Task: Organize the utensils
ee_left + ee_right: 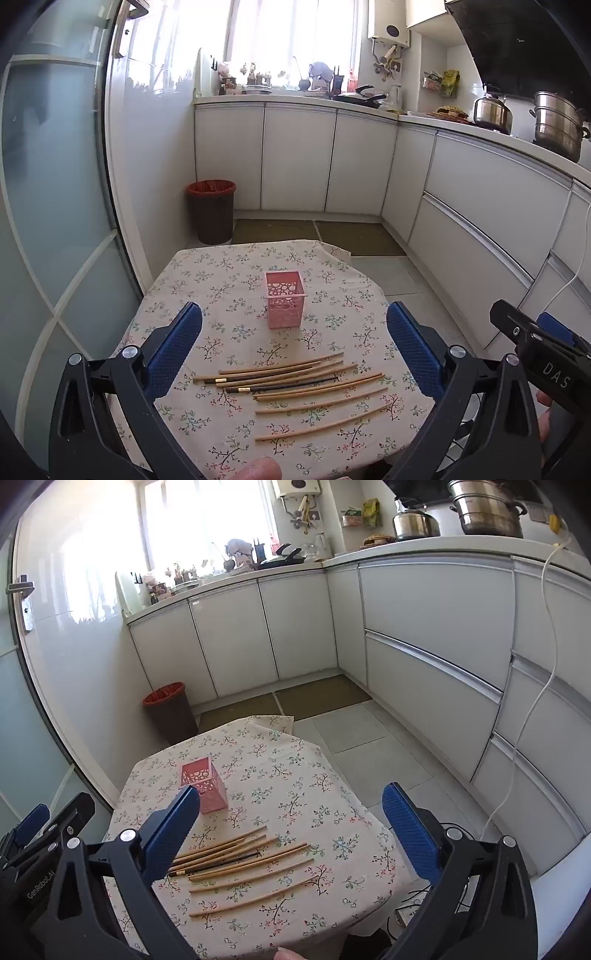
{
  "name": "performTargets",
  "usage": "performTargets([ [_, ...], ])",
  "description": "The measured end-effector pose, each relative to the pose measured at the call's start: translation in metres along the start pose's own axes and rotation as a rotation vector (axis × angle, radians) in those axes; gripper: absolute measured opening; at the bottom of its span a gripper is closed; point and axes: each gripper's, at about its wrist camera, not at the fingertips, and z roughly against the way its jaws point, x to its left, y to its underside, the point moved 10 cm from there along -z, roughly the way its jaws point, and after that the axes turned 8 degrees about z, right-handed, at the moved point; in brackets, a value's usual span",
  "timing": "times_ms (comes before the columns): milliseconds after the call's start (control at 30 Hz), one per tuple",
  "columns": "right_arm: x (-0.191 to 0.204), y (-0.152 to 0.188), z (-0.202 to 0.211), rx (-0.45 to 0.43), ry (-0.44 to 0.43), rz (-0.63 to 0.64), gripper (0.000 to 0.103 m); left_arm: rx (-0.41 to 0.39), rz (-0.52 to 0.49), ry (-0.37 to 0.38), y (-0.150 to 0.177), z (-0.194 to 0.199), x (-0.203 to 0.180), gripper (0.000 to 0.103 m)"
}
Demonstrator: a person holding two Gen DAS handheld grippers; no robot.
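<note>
While both tools gape empty, chopsticks (295, 387) lie below, between them.

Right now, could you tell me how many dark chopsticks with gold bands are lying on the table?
2. The farther dark chopstick and the nearer dark chopstick both lie among the pale chopsticks in front of the pink holder; overlaps may hide another.
</note>
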Motion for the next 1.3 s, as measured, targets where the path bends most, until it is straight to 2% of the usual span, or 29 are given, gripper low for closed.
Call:
performTargets([
  [33,0.000,0.000,0.000,-0.001,0.002,0.002,0.096,0.024,-0.007,-0.011,0.002,-0.001,0.001,0.096],
  [400,-0.008,0.005,0.004,0.012,0.006,-0.003,0.096,0.004,-0.011,-0.021,0.002,-0.004,-0.005,0.096],
  [1100,0.003,0.005,0.003,0.015,0.006,0.018,0.096,0.006,0.002,-0.014,0.000,0.001,0.016,0.096],
  [1300,0.005,0.005,0.003,0.013,0.006,0.021,0.096,0.002,-0.004,-0.016,0.004,0.002,0.006,0.096],
])
